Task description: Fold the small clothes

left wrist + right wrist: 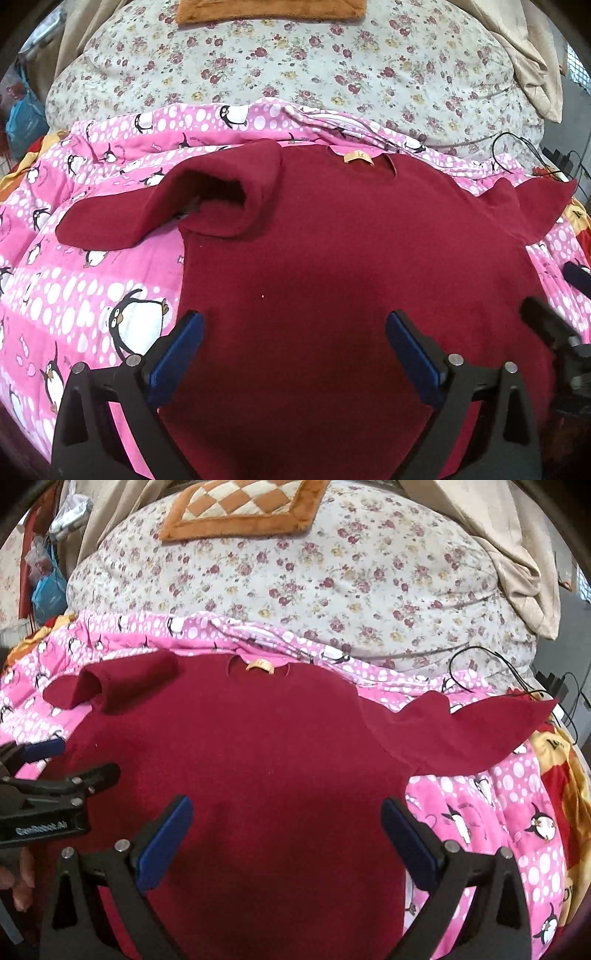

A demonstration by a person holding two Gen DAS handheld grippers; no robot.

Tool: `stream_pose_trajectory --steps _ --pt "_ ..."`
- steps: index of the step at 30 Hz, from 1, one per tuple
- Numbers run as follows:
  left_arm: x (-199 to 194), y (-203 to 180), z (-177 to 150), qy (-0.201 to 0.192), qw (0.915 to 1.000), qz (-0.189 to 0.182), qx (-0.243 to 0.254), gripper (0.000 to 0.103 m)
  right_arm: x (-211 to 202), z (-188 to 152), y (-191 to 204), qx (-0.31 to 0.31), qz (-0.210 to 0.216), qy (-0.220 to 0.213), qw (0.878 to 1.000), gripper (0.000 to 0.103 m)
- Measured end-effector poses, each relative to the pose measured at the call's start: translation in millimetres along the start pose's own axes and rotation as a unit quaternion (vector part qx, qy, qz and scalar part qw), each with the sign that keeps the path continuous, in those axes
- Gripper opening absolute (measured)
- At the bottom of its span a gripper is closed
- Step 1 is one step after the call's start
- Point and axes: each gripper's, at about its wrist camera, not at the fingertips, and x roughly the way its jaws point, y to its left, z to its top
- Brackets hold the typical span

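So we've got the dark red sweater lying flat, front side down by the look of the tan neck label showing at the collar, spread out on the pink penguin blanket. Its left sleeve is flopped back over itself into a loose roll near the shoulder, while the right sleeve sticks out flat toward the edge of the bed.

Our left gripper sits over the lower left part of the body, blue pads spread wide, nothing between them. Whether the fingertips actually touch the fabric we can't tell. Our right gripper is the same story over the lower right part: jaws wide apart, holding nothing, right-hand finger close to the sweater's side edge.

Beyond the blanket there's a floral quilt with an orange checkered cushion on top, and a black cable trails off on the right.
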Motion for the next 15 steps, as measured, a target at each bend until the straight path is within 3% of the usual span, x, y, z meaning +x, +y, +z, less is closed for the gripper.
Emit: stream_pose_trajectory --steps 6,15 --pt "3 -2 -1 0.007 0.9999 0.008 0.006 0.08 -22 -3 -16 0.037 -0.002 -0.03 0.999 0.103" --pt "4 -2 -2 0.012 0.9998 0.012 0.004 0.08 -9 -9 -30 0.075 -0.009 -0.001 0.997 0.103"
